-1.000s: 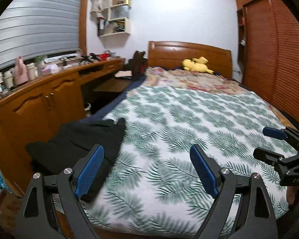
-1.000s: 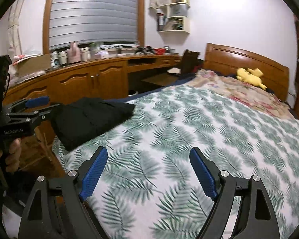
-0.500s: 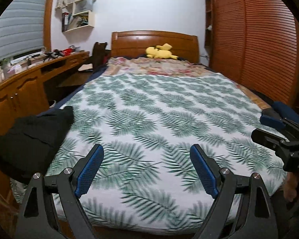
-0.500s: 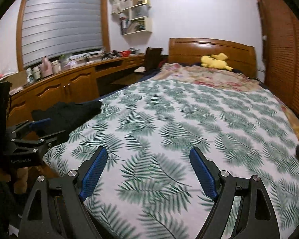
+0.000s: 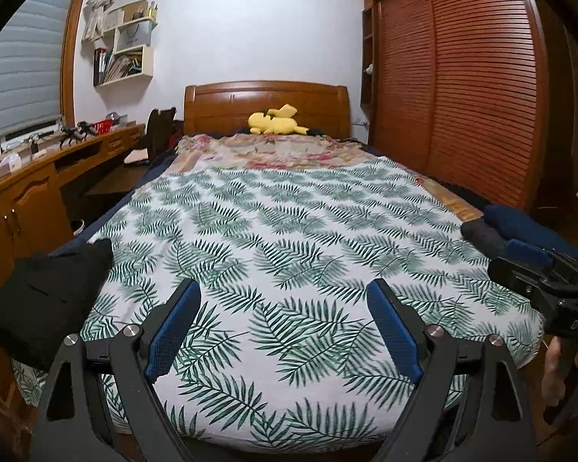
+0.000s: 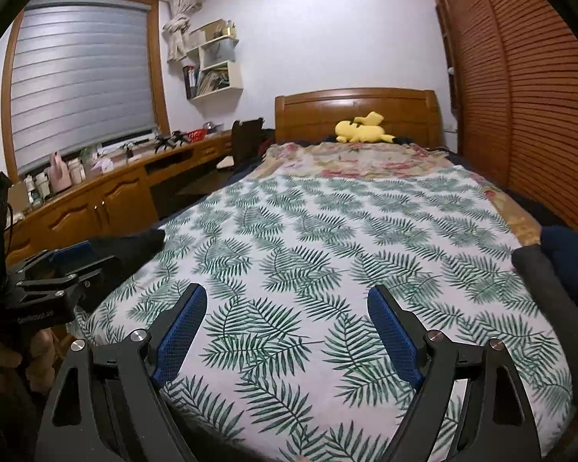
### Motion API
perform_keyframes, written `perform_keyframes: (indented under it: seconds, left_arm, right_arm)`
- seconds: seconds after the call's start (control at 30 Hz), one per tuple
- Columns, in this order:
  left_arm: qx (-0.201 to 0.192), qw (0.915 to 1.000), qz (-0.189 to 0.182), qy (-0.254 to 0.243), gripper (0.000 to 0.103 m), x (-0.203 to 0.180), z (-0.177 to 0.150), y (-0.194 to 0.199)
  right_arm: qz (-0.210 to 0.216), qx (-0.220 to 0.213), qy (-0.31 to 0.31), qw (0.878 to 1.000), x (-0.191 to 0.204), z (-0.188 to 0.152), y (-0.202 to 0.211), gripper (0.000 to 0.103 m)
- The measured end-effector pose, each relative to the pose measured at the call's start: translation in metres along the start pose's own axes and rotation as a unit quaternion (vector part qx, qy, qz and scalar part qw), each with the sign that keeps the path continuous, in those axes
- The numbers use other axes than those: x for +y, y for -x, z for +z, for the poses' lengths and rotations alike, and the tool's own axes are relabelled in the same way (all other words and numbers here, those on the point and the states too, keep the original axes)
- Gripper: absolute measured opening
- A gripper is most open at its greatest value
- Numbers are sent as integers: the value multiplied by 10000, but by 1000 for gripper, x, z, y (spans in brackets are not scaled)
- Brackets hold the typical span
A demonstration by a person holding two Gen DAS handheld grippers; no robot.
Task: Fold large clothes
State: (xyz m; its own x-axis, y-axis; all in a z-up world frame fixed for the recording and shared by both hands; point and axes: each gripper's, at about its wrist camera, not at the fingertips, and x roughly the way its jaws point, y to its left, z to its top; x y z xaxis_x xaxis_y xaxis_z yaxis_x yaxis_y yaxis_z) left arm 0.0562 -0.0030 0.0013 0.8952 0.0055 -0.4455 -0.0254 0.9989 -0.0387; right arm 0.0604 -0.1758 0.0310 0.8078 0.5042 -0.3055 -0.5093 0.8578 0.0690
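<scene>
Your left gripper (image 5: 283, 331) and right gripper (image 6: 287, 333): both spread wide, empty, level above the bed's (image 5: 289, 231) foot. Black garment (image 5: 46, 300): crumpled at left edge, axis unclear.

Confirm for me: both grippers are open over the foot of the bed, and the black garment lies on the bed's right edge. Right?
Not quite. Both the left gripper and right gripper are open, but the black garment lies on the bed's left edge, as the left wrist view shows.

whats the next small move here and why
Probably swing the left gripper left toward the black garment at the bed's left edge. Both grippers are open and empty, the right gripper too, and the garment lies bunched and untouched.
</scene>
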Motion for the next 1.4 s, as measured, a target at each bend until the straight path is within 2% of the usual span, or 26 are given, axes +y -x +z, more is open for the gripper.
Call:
perform_keyframes:
  seconds: [0.07, 0.27, 0.57, 1.4]
  left_arm:
    - [-62, 10000, -6, -11, 88, -4, 5, 8]
    - [-255, 9996, -51, -84, 88, -12, 21, 32]
    - [-454, 9989, -71, -74, 88, -12, 29, 49]
    - [-523, 9986, -43, -39, 88, -7, 30, 53]
  right_arm:
    - [-58, -40, 9, 10000, 1, 0, 7, 90]
    - [-179, -304, -38, 9994, 2, 7, 35, 91]
    - [-306, -585, -13, 9978, 5, 7, 54, 91]
    - [-322, -644, 85, 9974, -5, 0, 45, 91]
